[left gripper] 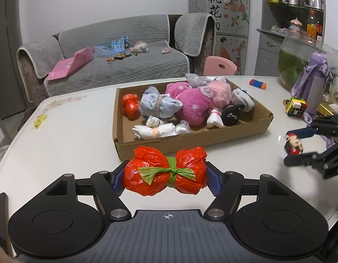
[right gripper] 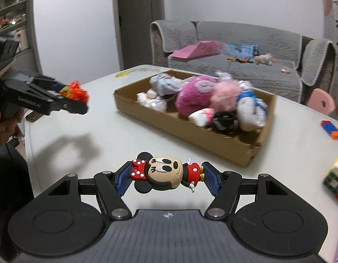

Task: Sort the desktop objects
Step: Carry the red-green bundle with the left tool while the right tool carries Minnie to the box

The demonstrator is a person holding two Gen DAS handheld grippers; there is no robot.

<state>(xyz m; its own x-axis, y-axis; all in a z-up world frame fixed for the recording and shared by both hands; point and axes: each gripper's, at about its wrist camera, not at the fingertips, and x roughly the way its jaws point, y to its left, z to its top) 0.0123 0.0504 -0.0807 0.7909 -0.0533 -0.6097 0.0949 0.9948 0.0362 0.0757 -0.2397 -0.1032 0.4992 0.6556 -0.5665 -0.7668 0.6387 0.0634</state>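
Observation:
My left gripper (left gripper: 165, 178) is shut on a red plastic bundle (left gripper: 164, 171) tied with a green strip, held just in front of the cardboard box's (left gripper: 190, 139) near wall. The box holds a pink plush (left gripper: 195, 100), a pale blue bundle (left gripper: 160, 106), a second red bundle (left gripper: 130, 105) and several small white items. My right gripper (right gripper: 166, 176) is shut on a Minnie Mouse figure (right gripper: 164, 172), lying sideways above the white table (right gripper: 103, 120). The right gripper also shows in the left wrist view (left gripper: 297, 149), to the right of the box.
A small striped cylinder (left gripper: 258, 84) and a multicoloured block cube (left gripper: 294, 107) lie on the table right of the box. A purple bottle (left gripper: 315, 87) and a fishbowl (left gripper: 300, 59) stand at the far right. A grey sofa (left gripper: 116, 65) and pink chair (left gripper: 220, 65) are behind.

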